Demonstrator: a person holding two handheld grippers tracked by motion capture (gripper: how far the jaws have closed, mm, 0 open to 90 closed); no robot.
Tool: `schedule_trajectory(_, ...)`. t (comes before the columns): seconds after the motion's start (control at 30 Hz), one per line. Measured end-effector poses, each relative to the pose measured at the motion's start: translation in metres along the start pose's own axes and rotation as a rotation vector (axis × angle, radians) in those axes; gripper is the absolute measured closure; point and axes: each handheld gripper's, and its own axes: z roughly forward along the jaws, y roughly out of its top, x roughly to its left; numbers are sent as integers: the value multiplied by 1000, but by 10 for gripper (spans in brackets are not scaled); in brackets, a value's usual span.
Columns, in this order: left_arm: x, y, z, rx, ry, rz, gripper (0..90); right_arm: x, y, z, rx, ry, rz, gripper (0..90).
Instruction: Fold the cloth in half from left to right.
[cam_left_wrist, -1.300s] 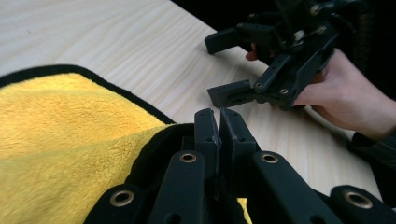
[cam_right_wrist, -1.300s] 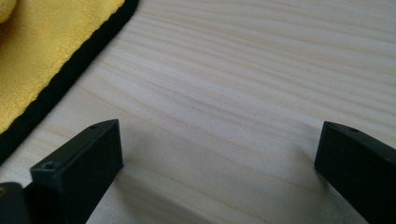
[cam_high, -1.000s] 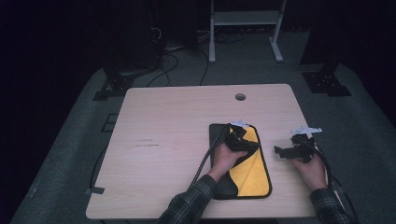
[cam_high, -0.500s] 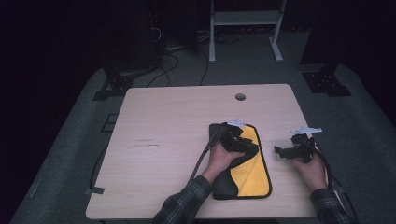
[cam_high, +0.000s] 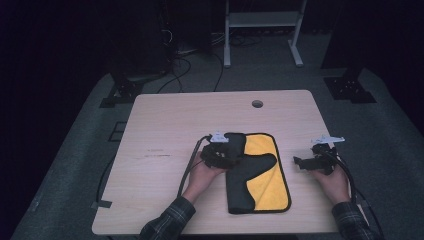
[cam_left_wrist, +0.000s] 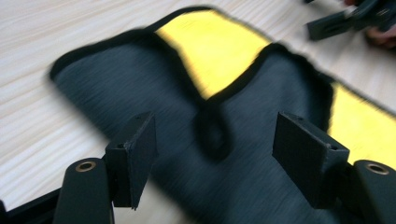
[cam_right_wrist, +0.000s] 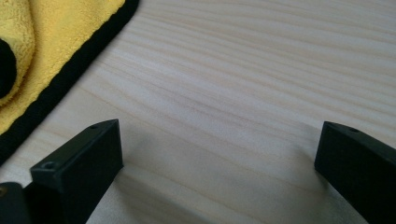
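Note:
A yellow cloth (cam_high: 262, 187) with a black border lies on the wooden table (cam_high: 165, 125), right of centre. Its dark grey underside (cam_high: 240, 187) is folded over the left half, and one dark corner reaches across the yellow. My left gripper (cam_high: 231, 155) hovers at the cloth's upper left edge. Its jaws have just been opening and now stand apart over the dark fold (cam_left_wrist: 243, 186), with nothing pressed between the pads (cam_left_wrist: 135, 158). My right gripper (cam_high: 300, 162) rests open on bare wood to the right of the cloth, its jaws wide (cam_right_wrist: 219, 149). The cloth's edge (cam_right_wrist: 60, 42) lies to its left.
A small round hole (cam_high: 257, 103) sits near the table's far edge. Cables trail from both grippers off the near edge. Beyond the table, in the dark, are a white stand (cam_high: 260, 30) and black equipment bases.
My left gripper has moved left from the cloth's right part to its left edge and has opened, letting go of the cloth. The dark flap now lies folded over. The right gripper stayed still.

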Motion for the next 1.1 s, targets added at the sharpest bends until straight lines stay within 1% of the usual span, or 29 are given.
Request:
schedule_trajectory(0.07, 4, -5, -5, 7, 20, -6, 294, 0, 0, 0, 0, 0, 0, 0)
schedule_trajectory(0.17, 7, -14, -7, 33, 50, -11, 296, 0, 0, 0, 0, 0, 0, 0)
schedule_trajectory(0.27, 7, -19, -7, 54, 57, -12, 303, 0, 0, 0, 0, -1, 0, 0)
schedule_trajectory(0.43, 3, -22, -2, 68, 63, -7, 366, 0, 0, 0, 1, -1, 4, 0)
schedule_trajectory(0.5, 1, -23, 1, 82, 64, 3, 385, 0, 0, 0, 1, -1, 4, 0)
schedule_trajectory(0.6, -3, -23, 3, 82, 70, 10, 402, 0, 0, 0, 1, -1, 4, 0)
schedule_trajectory(0.63, -5, -23, 3, 83, 76, 20, 410, 0, 0, 0, 1, -1, 4, 0)
schedule_trajectory(0.7, -8, -24, 3, 79, 91, 32, 447, 0, 0, 0, 1, -1, 4, 0)
schedule_trajectory(0.73, -11, -26, 4, 67, 99, 30, 465, 0, 0, 0, 1, -1, 4, 0)
schedule_trajectory(0.77, -12, -26, 4, 71, 96, 35, 504, 0, 0, 0, 1, -1, 4, 0)
schedule_trajectory(0.83, -17, -27, 5, 61, 110, 47, 566, 0, 0, 0, 1, -1, 4, 0)
schedule_trajectory(0.93, -19, -28, 5, 60, 100, 51, 664, 0, 0, 0, 1, -1, 3, 0)
schedule_trajectory(0.97, -19, -28, 5, 62, 81, 46, 728, 0, 0, 0, 1, -1, 4, 0)
schedule_trajectory(1.0, -19, -28, 5, 59, 70, 39, 769, 0, 0, 0, 1, -1, 3, 0)
schedule_trajectory(1.03, -18, -28, 5, 59, 63, 35, 797, 0, 0, 0, 1, -1, 4, 0)
schedule_trajectory(1.1, -17, -28, 4, 63, 57, 38, 817, 0, 0, 0, 1, -1, 4, 0)
